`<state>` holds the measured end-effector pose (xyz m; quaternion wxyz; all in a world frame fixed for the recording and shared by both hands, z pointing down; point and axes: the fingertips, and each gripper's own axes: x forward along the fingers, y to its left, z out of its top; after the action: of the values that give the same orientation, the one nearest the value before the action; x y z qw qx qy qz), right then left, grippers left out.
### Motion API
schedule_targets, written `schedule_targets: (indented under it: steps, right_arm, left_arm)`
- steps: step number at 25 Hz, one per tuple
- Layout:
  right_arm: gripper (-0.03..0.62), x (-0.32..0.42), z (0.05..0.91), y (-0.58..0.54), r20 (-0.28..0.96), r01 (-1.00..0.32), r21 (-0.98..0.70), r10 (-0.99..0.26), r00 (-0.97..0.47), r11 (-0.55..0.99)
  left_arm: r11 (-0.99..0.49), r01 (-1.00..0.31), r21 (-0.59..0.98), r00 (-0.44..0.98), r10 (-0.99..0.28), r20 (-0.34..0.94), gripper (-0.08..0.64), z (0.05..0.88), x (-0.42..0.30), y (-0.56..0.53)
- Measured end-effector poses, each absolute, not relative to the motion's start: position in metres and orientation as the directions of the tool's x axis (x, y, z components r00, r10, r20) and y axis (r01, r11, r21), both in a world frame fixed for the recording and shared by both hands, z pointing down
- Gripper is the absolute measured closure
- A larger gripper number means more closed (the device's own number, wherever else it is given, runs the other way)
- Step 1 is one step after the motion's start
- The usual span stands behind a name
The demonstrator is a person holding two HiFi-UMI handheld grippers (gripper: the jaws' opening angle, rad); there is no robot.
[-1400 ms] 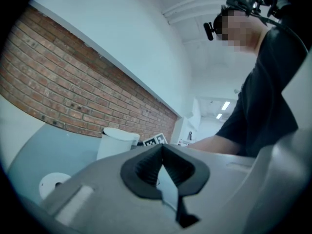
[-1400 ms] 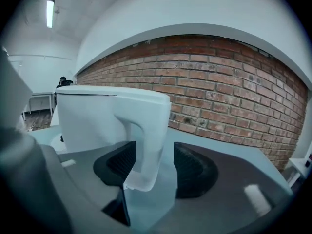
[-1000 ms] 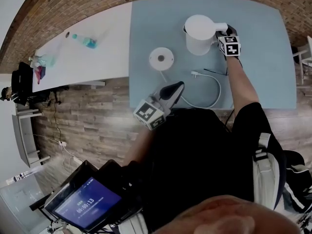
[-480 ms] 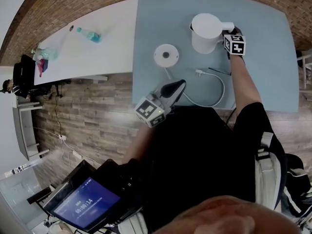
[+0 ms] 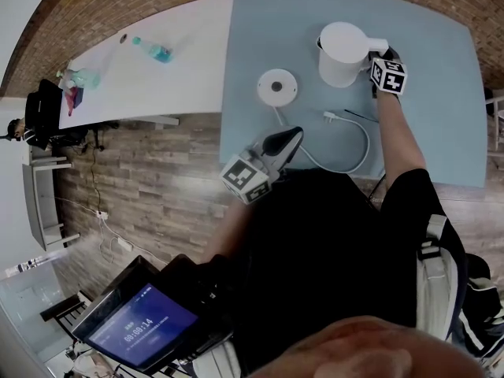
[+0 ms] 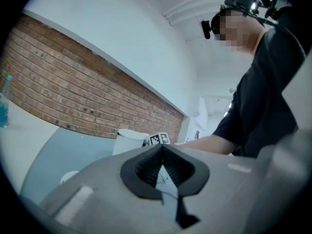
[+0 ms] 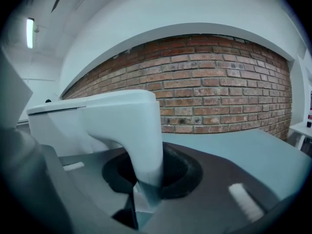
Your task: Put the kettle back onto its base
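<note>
A test-lab sort of room: brick wall, work tables, timer screen, plank floor.

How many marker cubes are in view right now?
2. One black-and-white marker cube rides the left claw by the pale blue table's near edge; the other rides the right claw, just closed on the white plastic kettle's handle. None seems hidden.

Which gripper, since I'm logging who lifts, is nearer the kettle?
Right. The right gripper has just closed on the kettle's handle; the left gripper hangs shut at the table's near edge, well short.
</note>
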<state>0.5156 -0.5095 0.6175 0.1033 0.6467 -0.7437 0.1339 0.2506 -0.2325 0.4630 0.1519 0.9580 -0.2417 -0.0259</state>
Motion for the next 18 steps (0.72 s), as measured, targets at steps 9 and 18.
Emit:
schedule_targets:
  steps: [9, 18]
  right_arm:
    - [0.503, 0.509, 0.606, -0.505, 0.29, -0.989, -0.106, -0.948, -0.132, 0.106]
    - [0.499, 0.48, 0.576, -0.509, 0.225, -0.967, -0.199, -0.953, -0.202, 0.158]
  left_arm:
    - [-0.845, -0.449, 0.289, 0.887, -0.46, 0.032, 0.557, 0.462, 0.248, -0.226]
    - [-0.841, -0.461, 0.283, 0.879, -0.477, 0.013, 0.557, 0.46, 0.235, -0.224]
